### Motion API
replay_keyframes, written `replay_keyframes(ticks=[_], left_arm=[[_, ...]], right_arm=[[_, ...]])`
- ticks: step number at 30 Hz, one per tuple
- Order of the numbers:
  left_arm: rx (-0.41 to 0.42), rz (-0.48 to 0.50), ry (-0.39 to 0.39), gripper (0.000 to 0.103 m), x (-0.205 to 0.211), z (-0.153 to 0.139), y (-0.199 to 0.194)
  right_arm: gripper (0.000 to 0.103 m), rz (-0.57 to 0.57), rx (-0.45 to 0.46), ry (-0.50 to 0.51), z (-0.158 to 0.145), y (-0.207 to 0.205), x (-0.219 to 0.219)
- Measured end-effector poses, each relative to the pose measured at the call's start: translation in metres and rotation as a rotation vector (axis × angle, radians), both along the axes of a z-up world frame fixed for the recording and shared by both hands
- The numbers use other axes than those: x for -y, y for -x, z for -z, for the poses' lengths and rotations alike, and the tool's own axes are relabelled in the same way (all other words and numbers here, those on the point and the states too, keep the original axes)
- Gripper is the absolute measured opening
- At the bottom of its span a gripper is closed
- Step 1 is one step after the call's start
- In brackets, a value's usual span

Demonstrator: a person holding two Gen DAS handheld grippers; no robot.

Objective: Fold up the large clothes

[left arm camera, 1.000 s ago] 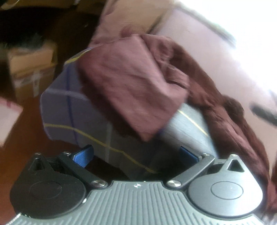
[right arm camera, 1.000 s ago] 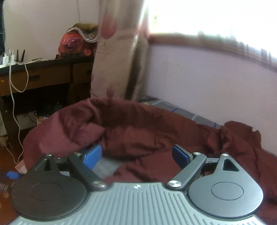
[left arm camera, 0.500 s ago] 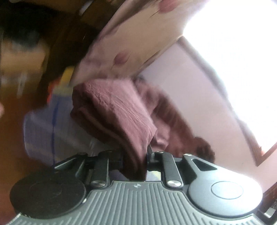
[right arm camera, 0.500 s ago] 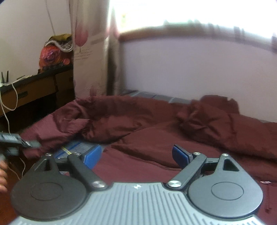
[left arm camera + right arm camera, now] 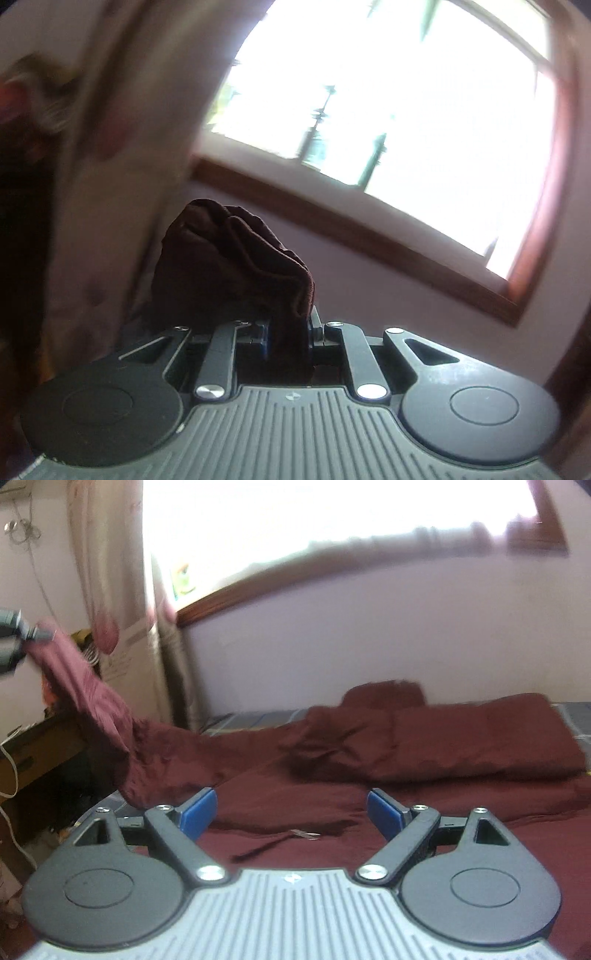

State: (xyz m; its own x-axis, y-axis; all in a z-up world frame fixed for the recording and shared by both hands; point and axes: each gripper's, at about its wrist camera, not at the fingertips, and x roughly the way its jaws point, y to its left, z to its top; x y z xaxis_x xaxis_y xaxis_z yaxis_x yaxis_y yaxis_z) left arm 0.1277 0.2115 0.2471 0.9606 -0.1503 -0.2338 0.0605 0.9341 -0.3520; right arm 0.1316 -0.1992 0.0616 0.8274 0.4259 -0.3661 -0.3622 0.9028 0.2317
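My left claw (image 5: pixel 288 341) is clamped tight on a bunched fold of the maroon cloth (image 5: pixel 229 269), jaws nearly closed with the fabric pinched between the blue pads. In the left wrist view the cloth rises as a dark lump at centre frame, above the claw, with the curtain (image 5: pixel 110 166) at left and the bright window (image 5: pixel 388 103) filling the upper right. The view is tilted and blurred.

My right claw (image 5: pixel 291 810) is wide open and holds nothing, its blue pads (image 5: pixel 197 810) well apart, hovering low over the cloth. In the right wrist view the left claw shows at the upper left edge, holding a corner of the cloth high so a strip slopes down from there to the bed (image 5: pixel 258 716). The rest of the cloth lies spread and rumpled across the middle and right of the frame, covering most of the bed; a striped sheet shows at the far edge. A small pale tag (image 5: pixel 306 834) lies on the fabric just ahead of the right claw, lower centre.

Step in hand, as I read it: lifting one corner to straighten the garment before folding; folding proper has hardly begun. Next move calls for the right claw to drop onto a matching corner or edge, close on it, then lift both together to stretch it flat. Which edge is the matching one I can't tell from here.
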Motion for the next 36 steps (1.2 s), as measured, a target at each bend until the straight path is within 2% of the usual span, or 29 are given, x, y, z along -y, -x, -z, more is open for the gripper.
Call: replay_keyframes(ticks=[5,9,14,15,17,20,21,22,23,25,30,34,36], left_arm=[[0.014,0.176,-0.078,0.017,0.124,-0.031,-0.049],[-0.013,0.324,-0.128,0.017,0.226,-0.022,-0.089],[-0.098,0.523,-0.152,0.014,0.337,0.032,-0.144],[-0.094,0.556,-0.157,0.007,0.354,0.046,-0.151],[-0.078,0.643,-0.175,0.007,0.384,0.077,-0.164],[-0.048,0.649,-0.227,0.037,0.413,0.123,-0.171],[-0.051,0.645,-0.23,0.056,0.416,0.134,-0.173],[-0.055,0.636,-0.219,0.068,0.413,0.143,-0.176],[-0.054,0.621,-0.198,0.071,0.406,0.15,-0.177],[-0.054,0.58,-0.178,0.085,0.388,0.159,-0.177],[-0.061,0.378,-0.21,0.103,0.323,0.179,-0.155],[-0.13,0.216,-0.252,0.103,0.286,0.21,-0.156],[-0.149,0.152,-0.285,0.103,0.269,0.221,-0.159]], right_arm=[[0.089,0.086,-0.004,-0.096,0.001,-0.005,0.053],[0.089,0.142,0.0,-0.165,0.0,-0.009,0.089],[0.089,0.194,0.003,-0.179,0.008,-0.01,0.124],[0.089,0.203,-0.005,-0.185,0.011,-0.012,0.13],[0.089,0.226,-0.03,-0.201,0.017,-0.016,0.143],[0.089,0.24,-0.055,-0.225,0.024,-0.022,0.157],[0.089,0.242,-0.057,-0.225,0.024,-0.022,0.16],[0.089,0.242,-0.058,-0.221,0.024,-0.022,0.163],[0.089,0.238,-0.058,-0.218,0.024,-0.024,0.164],[0.089,0.23,-0.049,-0.206,0.02,-0.03,0.167],[0.091,0.161,-0.072,-0.213,0.002,-0.08,0.166],[0.091,0.138,-0.11,-0.097,-0.001,-0.156,0.147],[0.09,0.118,-0.184,-0.06,0.01,-0.198,0.139]])
